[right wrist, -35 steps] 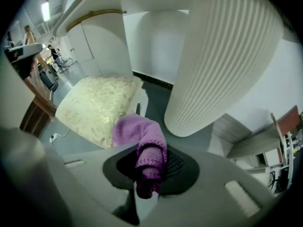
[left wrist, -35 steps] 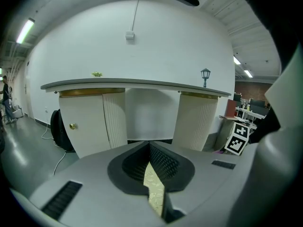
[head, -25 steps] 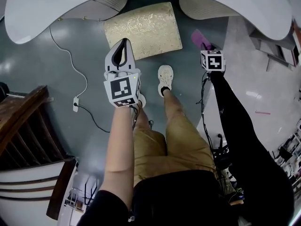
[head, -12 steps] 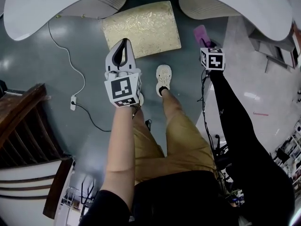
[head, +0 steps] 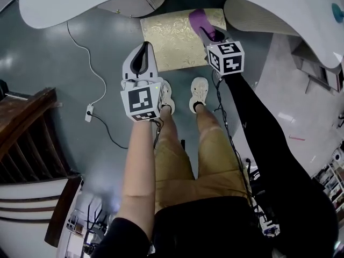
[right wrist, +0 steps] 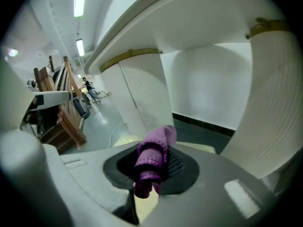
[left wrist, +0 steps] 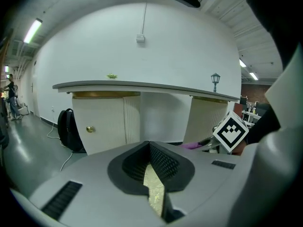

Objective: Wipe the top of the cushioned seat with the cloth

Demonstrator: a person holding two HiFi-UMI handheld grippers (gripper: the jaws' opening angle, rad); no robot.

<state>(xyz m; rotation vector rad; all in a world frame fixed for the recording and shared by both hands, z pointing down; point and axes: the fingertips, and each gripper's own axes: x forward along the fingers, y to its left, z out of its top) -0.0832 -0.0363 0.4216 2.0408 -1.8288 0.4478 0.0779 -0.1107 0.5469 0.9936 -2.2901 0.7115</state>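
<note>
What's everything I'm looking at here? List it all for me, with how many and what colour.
cushioned seat: one, gold patterned, on the floor at the desk's edge.
cloth: one, purple, over the seat's far right corner.
desk: one, white, curved, across the top of the head view.
cable: one, white, on the grey floor at left, ending in a plug block.
wooden furniture: dark brown, far left.
backpack: one, black, beside the desk's base in the left gripper view.
shoes: two, white, just short of the seat.
left gripper: white, jaws together, nothing held.
right gripper: jaws shut on the cloth.
</note>
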